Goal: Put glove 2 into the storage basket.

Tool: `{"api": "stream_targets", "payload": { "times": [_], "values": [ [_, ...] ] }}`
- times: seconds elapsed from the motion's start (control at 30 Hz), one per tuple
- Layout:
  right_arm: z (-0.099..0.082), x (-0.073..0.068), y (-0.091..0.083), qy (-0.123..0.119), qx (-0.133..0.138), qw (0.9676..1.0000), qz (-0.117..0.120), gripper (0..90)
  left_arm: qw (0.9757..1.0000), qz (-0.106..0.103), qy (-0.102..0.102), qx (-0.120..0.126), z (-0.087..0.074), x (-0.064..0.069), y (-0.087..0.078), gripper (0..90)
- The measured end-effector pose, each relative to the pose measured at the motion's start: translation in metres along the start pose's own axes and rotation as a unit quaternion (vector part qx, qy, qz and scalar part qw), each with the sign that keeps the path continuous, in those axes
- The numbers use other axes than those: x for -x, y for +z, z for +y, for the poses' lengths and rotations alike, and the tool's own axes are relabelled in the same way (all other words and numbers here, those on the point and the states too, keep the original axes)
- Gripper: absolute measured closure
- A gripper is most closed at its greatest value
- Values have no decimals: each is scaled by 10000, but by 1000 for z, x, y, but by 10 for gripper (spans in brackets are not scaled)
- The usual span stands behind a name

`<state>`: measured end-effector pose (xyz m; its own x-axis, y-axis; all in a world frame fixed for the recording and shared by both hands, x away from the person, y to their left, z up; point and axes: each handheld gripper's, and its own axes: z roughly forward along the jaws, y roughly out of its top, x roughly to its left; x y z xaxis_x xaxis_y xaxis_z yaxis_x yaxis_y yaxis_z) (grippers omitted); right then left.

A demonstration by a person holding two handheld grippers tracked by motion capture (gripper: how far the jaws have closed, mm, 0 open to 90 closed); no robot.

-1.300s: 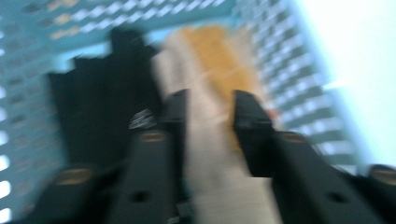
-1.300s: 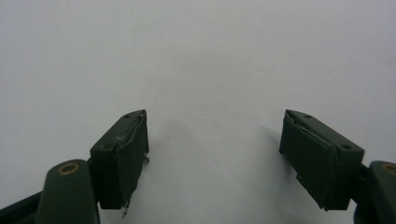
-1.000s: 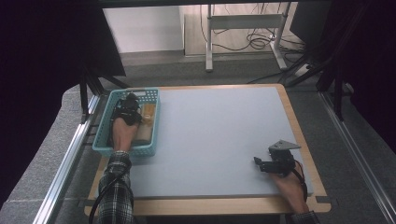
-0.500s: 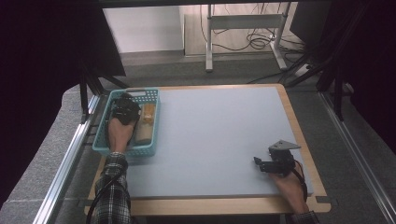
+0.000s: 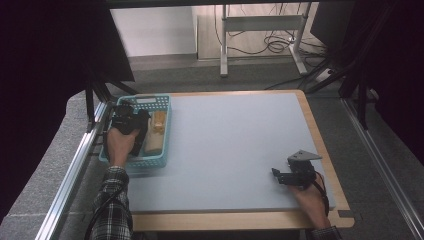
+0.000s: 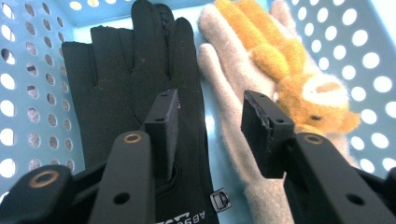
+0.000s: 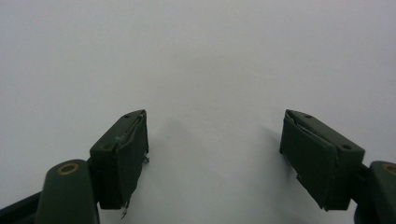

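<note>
Left gripper view: inside the basket [image 6: 28, 70], the left gripper [image 6: 210, 123], jaws apart and empty, should be centred on the black glove [image 6: 126, 79] beside the beige glove [image 6: 229, 93] before being closed.

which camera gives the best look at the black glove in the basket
The left gripper view: the black glove lies flat on the blue basket floor, fingers and cuff print plain, beside a beige glove. In the high view it is mostly hidden under the left gripper. The right gripper view faces bare table.

A pale grey table [image 5: 235, 150] carries a blue perforated basket [image 5: 162, 131] at its left edge.
</note>
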<state>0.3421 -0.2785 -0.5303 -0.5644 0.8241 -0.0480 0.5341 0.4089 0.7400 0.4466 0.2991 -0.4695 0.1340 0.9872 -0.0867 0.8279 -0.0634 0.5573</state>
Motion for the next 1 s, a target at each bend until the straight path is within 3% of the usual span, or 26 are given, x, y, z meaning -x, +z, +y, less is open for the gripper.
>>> {"api": "stream_targets", "payload": {
  "times": [0.33,0.67,1.0],
  "values": [
    [0,0,0,-2,0,10000,0,229,9997,-119,93,203,-6,2,-8,455],
    [0,0,0,2,1,10000,1,229,9987,-306,-146,379,-13,-2,-13,316],
    [0,0,0,3,-2,10000,-1,229,9972,-461,-121,568,-21,-6,-26,184]
  ]
}}
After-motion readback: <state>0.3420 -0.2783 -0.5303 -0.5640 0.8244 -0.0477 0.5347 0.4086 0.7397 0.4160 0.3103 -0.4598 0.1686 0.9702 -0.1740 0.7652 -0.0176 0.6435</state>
